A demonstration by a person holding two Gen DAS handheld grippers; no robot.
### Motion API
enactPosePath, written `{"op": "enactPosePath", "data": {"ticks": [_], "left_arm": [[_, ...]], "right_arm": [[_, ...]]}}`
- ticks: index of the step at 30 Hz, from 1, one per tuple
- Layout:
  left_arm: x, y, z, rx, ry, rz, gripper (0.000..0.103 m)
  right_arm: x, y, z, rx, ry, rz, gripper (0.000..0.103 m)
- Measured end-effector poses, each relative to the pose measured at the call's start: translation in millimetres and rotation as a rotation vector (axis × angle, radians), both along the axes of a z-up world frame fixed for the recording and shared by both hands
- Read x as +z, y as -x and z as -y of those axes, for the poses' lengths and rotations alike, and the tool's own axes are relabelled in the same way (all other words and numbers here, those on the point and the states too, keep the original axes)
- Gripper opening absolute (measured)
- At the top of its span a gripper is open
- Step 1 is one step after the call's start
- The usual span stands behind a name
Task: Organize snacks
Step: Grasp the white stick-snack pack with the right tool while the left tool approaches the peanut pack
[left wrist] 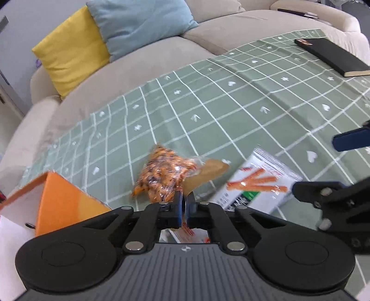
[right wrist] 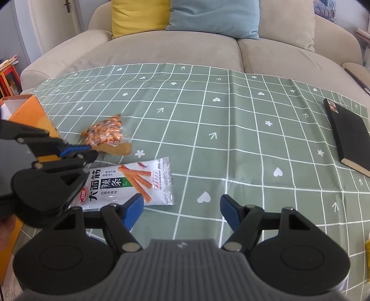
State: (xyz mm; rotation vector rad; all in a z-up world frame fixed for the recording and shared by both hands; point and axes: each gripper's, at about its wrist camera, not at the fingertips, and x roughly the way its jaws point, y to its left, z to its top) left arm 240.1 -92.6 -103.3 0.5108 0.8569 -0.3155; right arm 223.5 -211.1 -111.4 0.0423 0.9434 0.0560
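Observation:
My left gripper is shut on the edge of a clear bag of orange nuts, which also shows in the right wrist view with a brown paper flap. A white spicy-strip snack packet lies to its right on the green checked cloth, also seen in the right wrist view. My right gripper is open and empty, just right of that packet. An open orange box stands at the left, also in the right wrist view.
A black book lies at the cloth's right side. A beige sofa with yellow and blue cushions stands behind the table. The green checked cloth covers the table.

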Motion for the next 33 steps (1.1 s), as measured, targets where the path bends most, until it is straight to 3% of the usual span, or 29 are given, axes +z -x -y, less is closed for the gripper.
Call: {"op": "enactPosePath", "data": {"ticks": [8,21,33], "left_arm": [[7,32,0,-0.008,0.119,-0.089,0.002],[17,99,15,-0.029,0.259,-0.178,0.003],[20,146,-16,-0.008,0.166,-0.119,0.004]], "right_arm": [[2,18,9,-0.043,0.019,-0.016,0.071],[1,77,39,-0.164,-0.033,-0.062,0.072],[7,113,28,-0.159,-0.102,-0.042,0.082]]}}
